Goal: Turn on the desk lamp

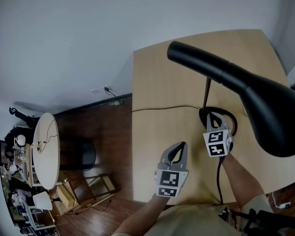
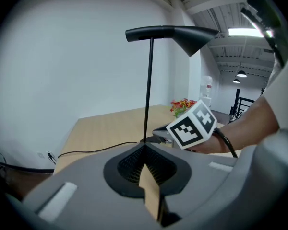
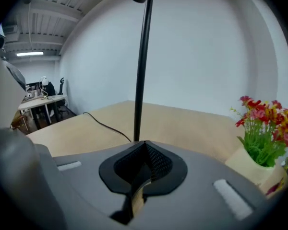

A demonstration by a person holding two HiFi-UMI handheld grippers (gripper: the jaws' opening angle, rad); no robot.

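Note:
A black desk lamp stands on the wooden table (image 1: 157,82); its big shade (image 1: 265,102) hangs close under the head camera, with a thin pole (image 1: 206,95) down to a round base (image 1: 232,118). No glow shows from the shade (image 2: 175,34). My right gripper (image 1: 214,114) is shut with nothing in it, its tips over the base just in front of the pole (image 3: 141,66); whether they touch cannot be told. My left gripper (image 1: 181,145) is shut and empty, lower left of the base, pointing at the pole (image 2: 148,85).
The lamp's black cable (image 1: 162,108) runs left across the table to its edge. A pot of red and yellow flowers (image 3: 264,128) stands to the right of the base. On the floor at left are a round white table (image 1: 45,149) and a dark stool (image 1: 81,154).

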